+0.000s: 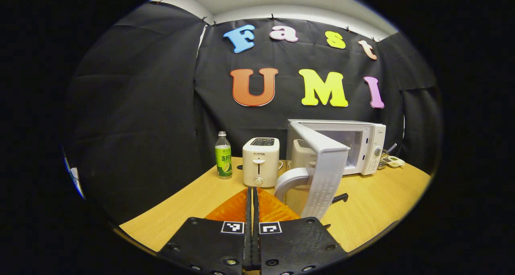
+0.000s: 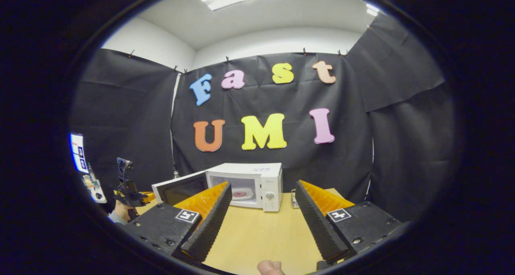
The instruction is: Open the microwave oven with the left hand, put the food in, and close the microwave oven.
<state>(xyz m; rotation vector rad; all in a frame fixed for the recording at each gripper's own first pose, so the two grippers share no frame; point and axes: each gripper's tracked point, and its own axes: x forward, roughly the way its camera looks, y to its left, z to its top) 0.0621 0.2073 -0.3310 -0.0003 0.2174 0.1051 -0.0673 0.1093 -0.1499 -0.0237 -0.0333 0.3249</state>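
Standing open beyond both grippers, microwave; left fingers together, right fingers apart.

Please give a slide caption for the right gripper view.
Open right gripper faces microwave, door open, food inside.

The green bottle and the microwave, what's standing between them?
In the left gripper view, a white toaster stands on the wooden table between the green bottle and the microwave, whose door hangs open.
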